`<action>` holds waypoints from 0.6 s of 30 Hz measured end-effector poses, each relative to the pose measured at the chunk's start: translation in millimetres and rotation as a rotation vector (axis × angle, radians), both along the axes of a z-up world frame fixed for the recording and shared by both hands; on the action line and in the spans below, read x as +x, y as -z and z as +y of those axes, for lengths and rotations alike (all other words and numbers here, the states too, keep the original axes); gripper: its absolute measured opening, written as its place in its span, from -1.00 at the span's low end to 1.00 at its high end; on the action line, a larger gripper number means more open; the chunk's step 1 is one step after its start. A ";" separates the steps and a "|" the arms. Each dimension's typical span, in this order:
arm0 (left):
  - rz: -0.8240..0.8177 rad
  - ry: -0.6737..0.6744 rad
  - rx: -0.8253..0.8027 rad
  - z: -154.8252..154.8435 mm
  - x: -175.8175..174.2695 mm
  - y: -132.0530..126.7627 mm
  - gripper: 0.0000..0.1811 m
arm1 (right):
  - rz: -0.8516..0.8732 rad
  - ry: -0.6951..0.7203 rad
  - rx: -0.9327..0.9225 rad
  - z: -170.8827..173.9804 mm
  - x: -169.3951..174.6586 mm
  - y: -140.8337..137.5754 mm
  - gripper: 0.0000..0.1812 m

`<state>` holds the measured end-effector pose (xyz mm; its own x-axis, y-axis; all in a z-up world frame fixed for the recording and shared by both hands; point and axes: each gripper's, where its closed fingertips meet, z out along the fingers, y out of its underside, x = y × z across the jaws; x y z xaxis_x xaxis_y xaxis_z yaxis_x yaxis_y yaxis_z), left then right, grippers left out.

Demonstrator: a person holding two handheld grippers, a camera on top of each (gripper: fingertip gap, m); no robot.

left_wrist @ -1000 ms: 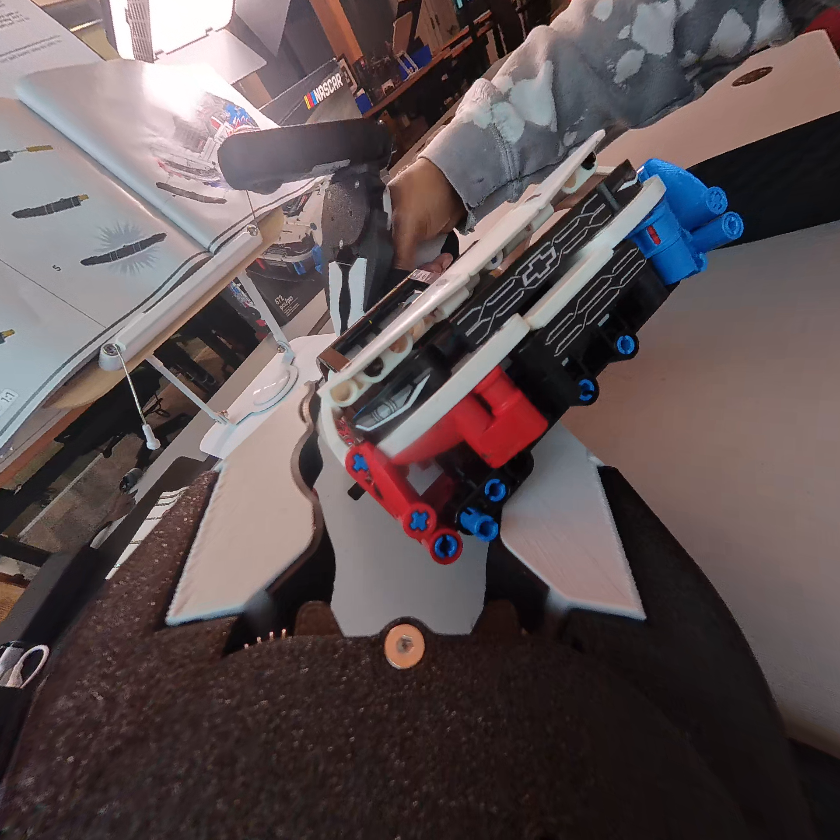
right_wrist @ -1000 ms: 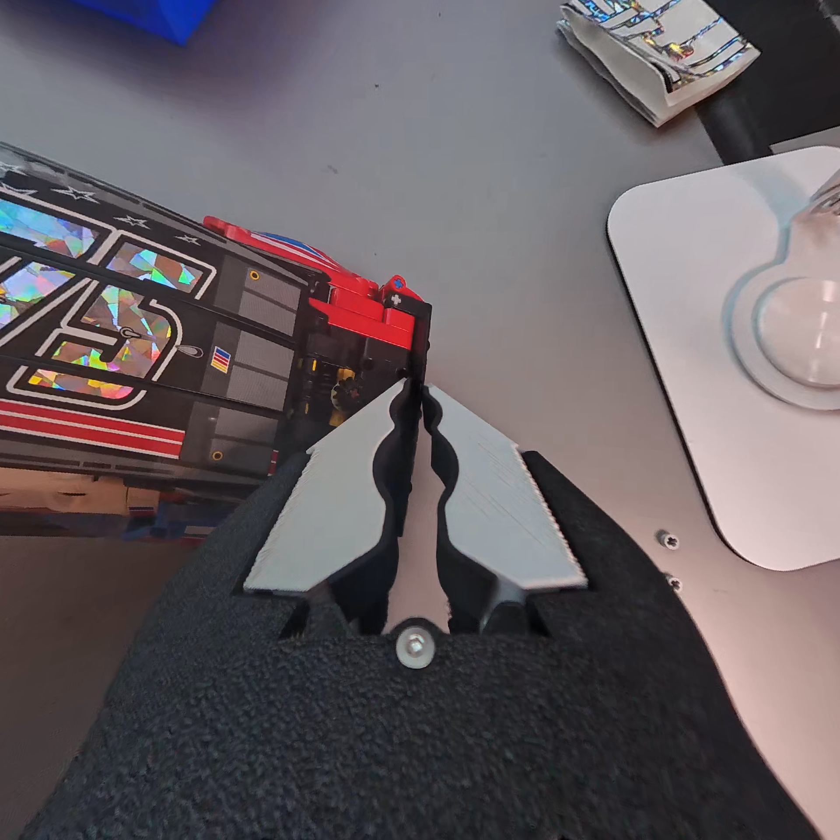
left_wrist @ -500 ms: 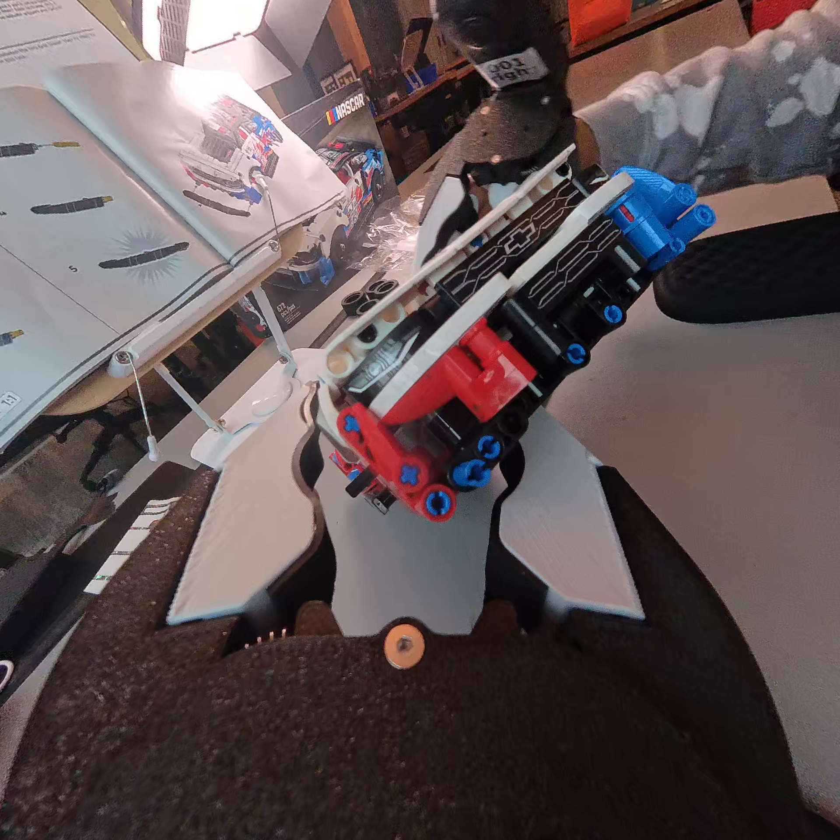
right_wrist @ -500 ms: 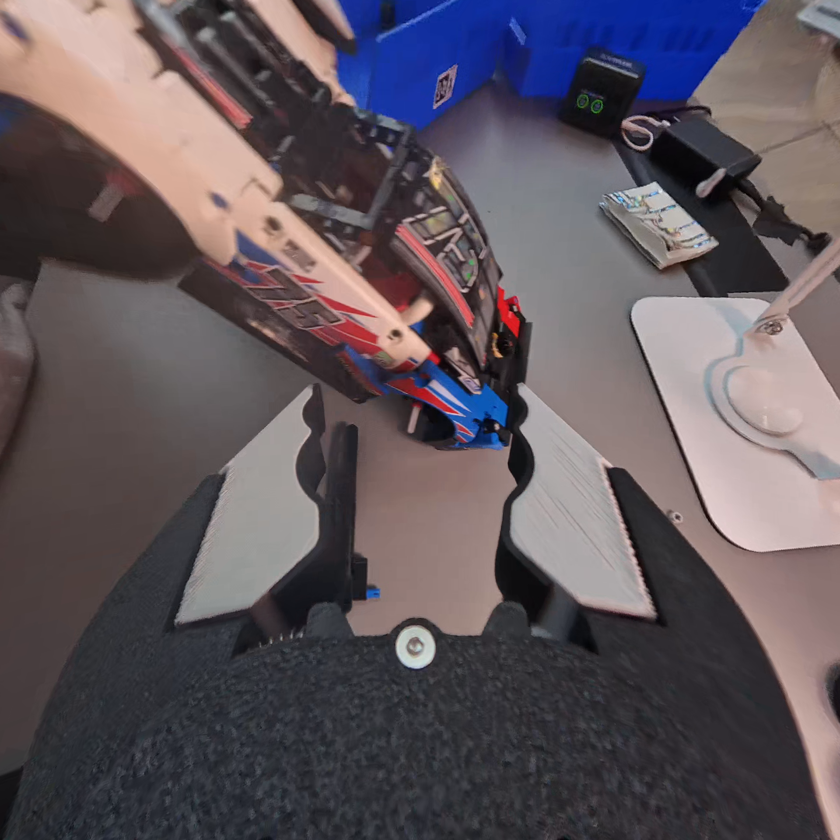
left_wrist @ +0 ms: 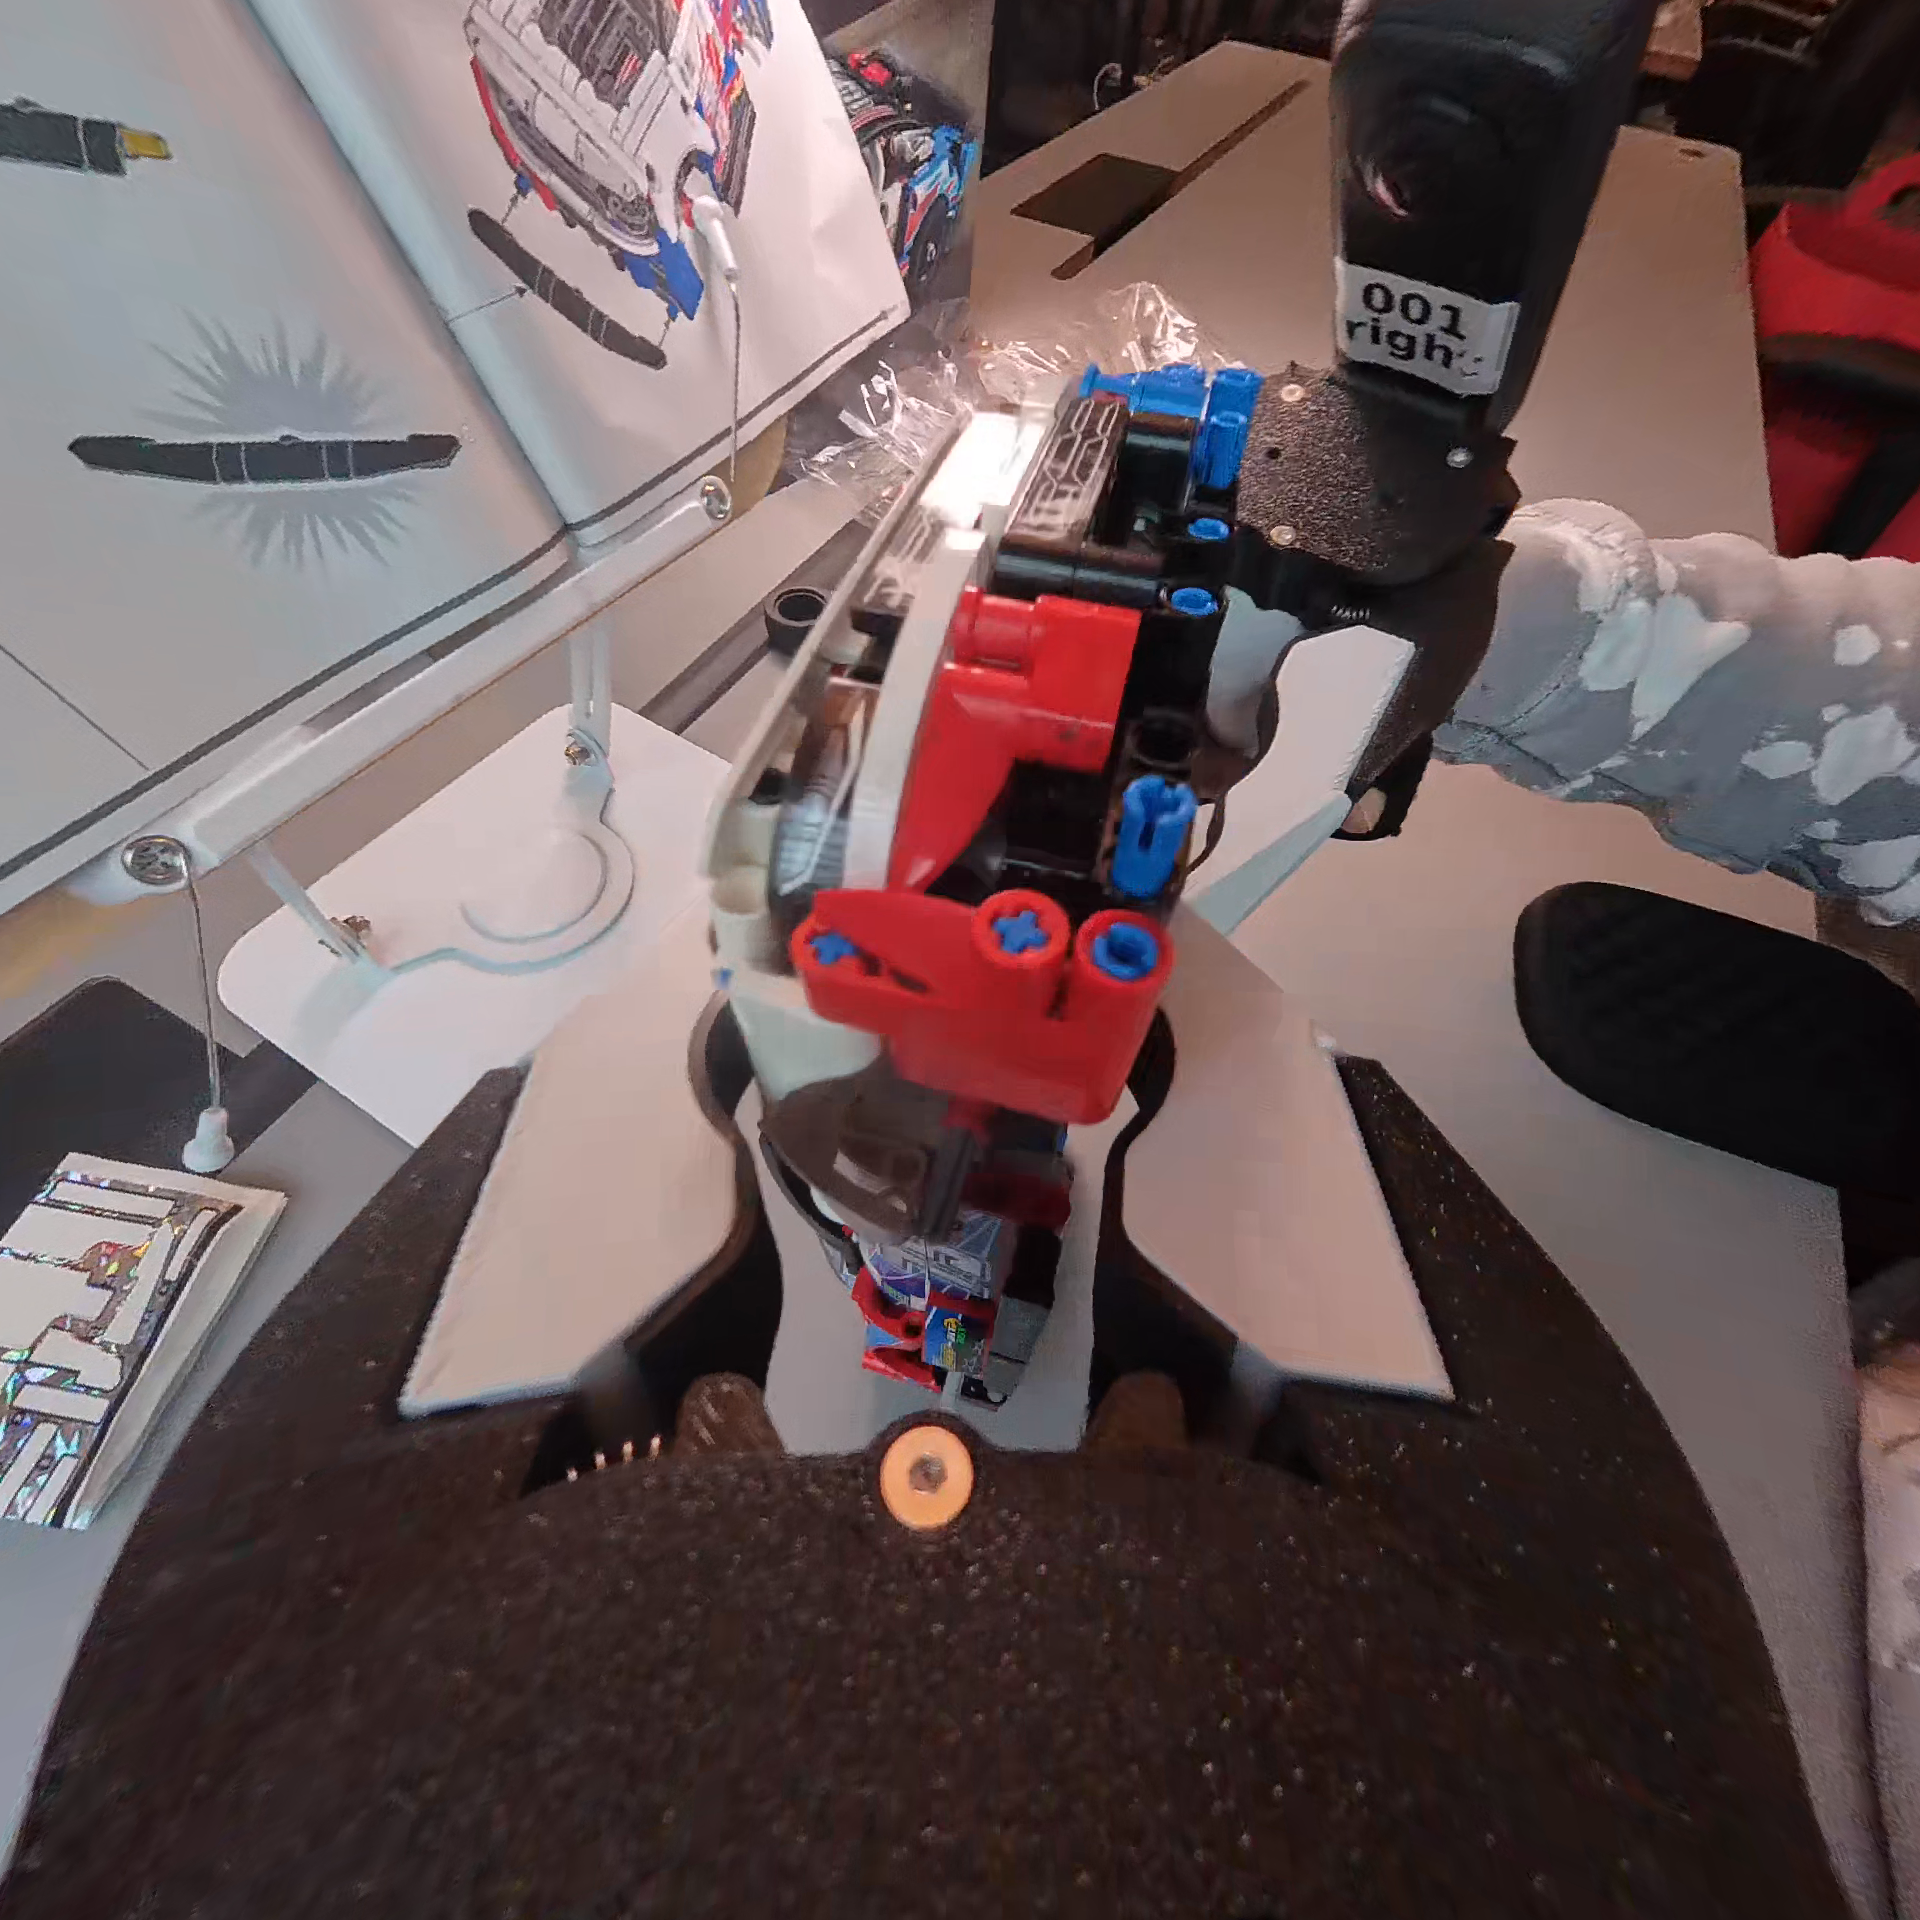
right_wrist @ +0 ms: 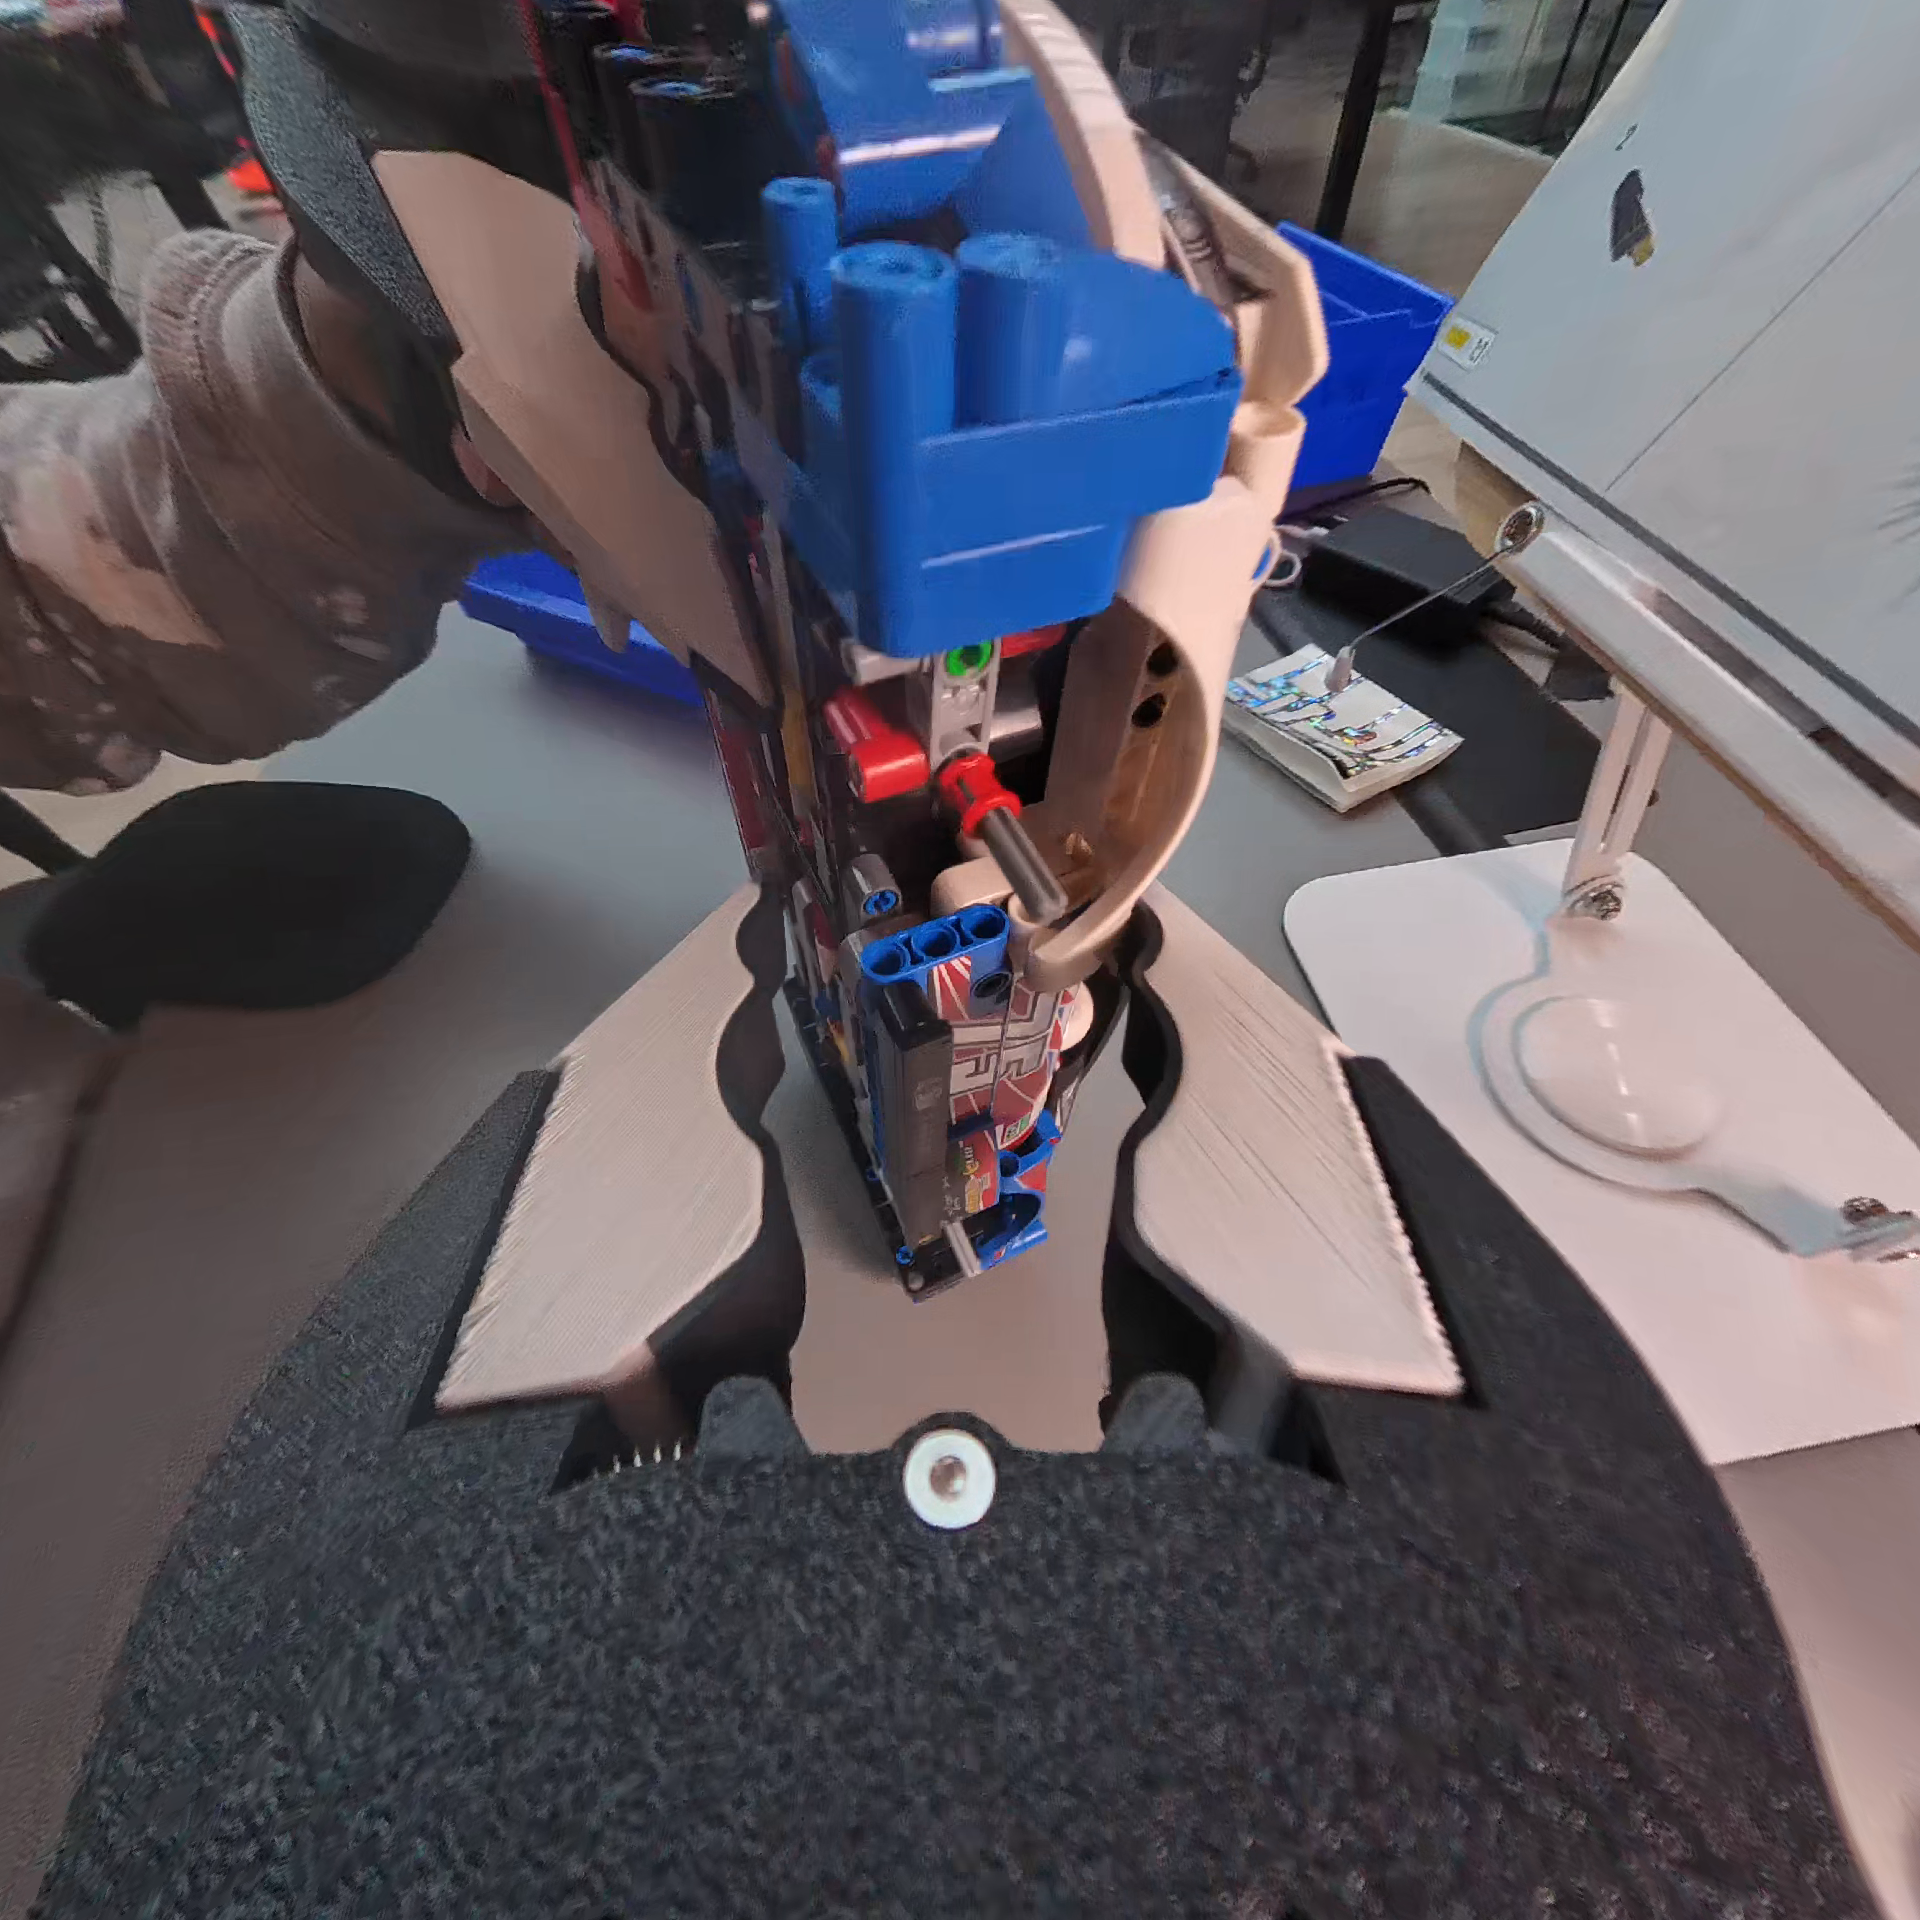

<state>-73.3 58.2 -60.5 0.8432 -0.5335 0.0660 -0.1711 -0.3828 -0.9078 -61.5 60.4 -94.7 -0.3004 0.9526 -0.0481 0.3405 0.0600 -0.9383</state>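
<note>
Since half a second ago the brick-built race car [left_wrist: 966, 831] has been turning upright, and the right gripper [right_wrist: 948, 1039], earlier spread wide beside it, is now closing around its lower end at frame centre. The left gripper [left_wrist: 935, 1101] is clamping the opposite end, its jaws part open around the red nose. An instruction booklet [left_wrist: 312, 364] is leaning upper left.
</note>
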 end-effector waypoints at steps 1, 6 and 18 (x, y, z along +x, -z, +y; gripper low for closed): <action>0.005 -0.009 0.011 1.7 -4.2 4.4 -0.23 | 0.004 0.007 0.024 0.4 -3.5 0.8 -0.31; -0.081 0.000 0.068 -1.7 -14.4 16.0 -0.23 | 0.008 0.034 0.096 1.4 -12.7 5.6 -0.28; -0.071 -0.009 0.115 -7.3 -22.6 29.1 -0.16 | 0.016 0.080 0.093 11.0 -7.5 7.2 -0.20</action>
<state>-95.8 50.9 -89.6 0.8432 -0.5337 0.0649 -0.1019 -0.2771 -0.9554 -69.0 71.4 -102.0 -0.2233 0.9737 0.0461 0.3325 0.1205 -0.9354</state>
